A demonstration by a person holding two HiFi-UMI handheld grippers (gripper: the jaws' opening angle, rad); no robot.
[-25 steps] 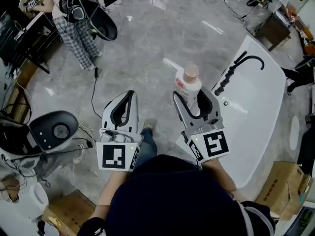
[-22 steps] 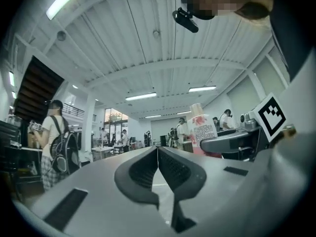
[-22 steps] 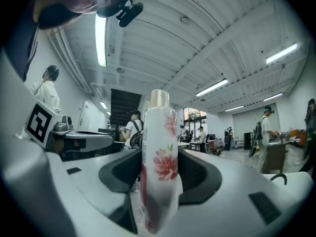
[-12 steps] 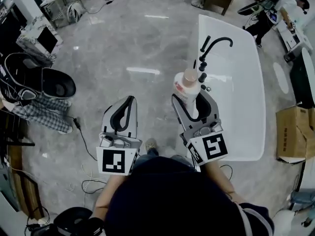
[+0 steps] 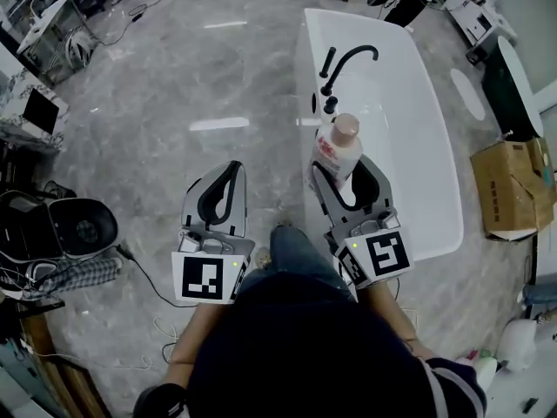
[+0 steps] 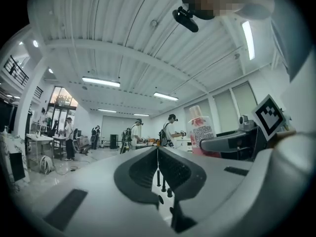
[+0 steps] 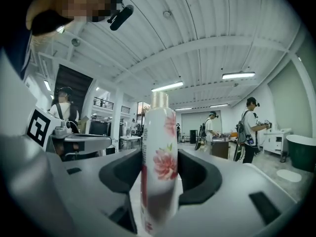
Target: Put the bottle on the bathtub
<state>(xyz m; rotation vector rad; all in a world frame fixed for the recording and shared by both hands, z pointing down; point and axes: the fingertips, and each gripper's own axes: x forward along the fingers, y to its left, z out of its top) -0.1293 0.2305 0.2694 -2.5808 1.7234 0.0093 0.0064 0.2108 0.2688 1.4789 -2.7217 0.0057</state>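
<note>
The right hand-held gripper (image 5: 344, 178) is closed on the bottle (image 5: 338, 145), its two dark pads pressing either side of the lower body while the neck and cap stand clear above. The right gripper view shows the bottle (image 7: 159, 147) upright between the jaws, white with a pink flower print. In the head view it hangs over the left rim of the white bathtub (image 5: 435, 190), just on the near side of the black faucet (image 5: 348, 59). Whether it already touches the rim I cannot tell.

The left hand-held gripper (image 5: 224, 177) has its jaws brought together on nothing and is held well apart from the bottle, over the bare floor.

The bottle looks like smooth, glossy plastic: probably stiff enough to take a firm squeeze, fairly light, and a little slippery. It is tall and narrow, so it would likely tip easily on a curved rim. The present low hold on the body seems right, since it keeps the base free to meet the rim flat.
</note>
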